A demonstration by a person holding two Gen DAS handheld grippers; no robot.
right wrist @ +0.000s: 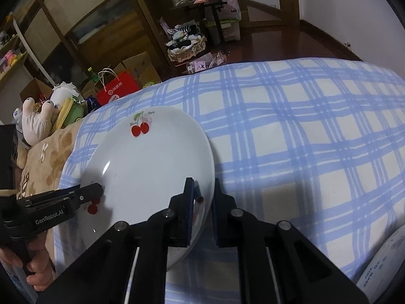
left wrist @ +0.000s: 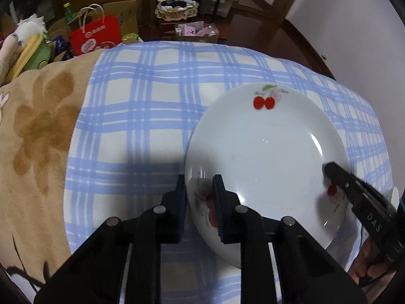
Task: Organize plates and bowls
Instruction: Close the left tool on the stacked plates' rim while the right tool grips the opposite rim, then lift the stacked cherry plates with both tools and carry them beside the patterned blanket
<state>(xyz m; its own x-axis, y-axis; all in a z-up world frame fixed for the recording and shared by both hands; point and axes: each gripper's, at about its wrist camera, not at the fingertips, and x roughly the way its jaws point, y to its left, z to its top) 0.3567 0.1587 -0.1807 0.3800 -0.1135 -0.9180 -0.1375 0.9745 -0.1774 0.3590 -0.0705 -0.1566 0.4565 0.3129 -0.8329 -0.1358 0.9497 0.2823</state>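
Observation:
A white plate with red cherry prints [left wrist: 265, 152] is held tilted above the blue plaid cloth [left wrist: 141, 106]. My left gripper [left wrist: 200, 185] is shut on its left rim, one finger on each face. My right gripper [right wrist: 203, 190] is shut on the opposite rim of the same plate [right wrist: 152, 167]. The right gripper's finger shows at the plate's right edge in the left wrist view [left wrist: 336, 174]. The left gripper's finger shows at the plate's left edge in the right wrist view [right wrist: 93, 192].
The plaid cloth [right wrist: 303, 139] covers a bed, with a beige flowered blanket [left wrist: 38, 126] to the left. A white object with print [right wrist: 384, 261] lies at the near right. A red paper bag [left wrist: 95, 35], boxes, plush toys [right wrist: 38, 119] and shelves stand beyond the bed.

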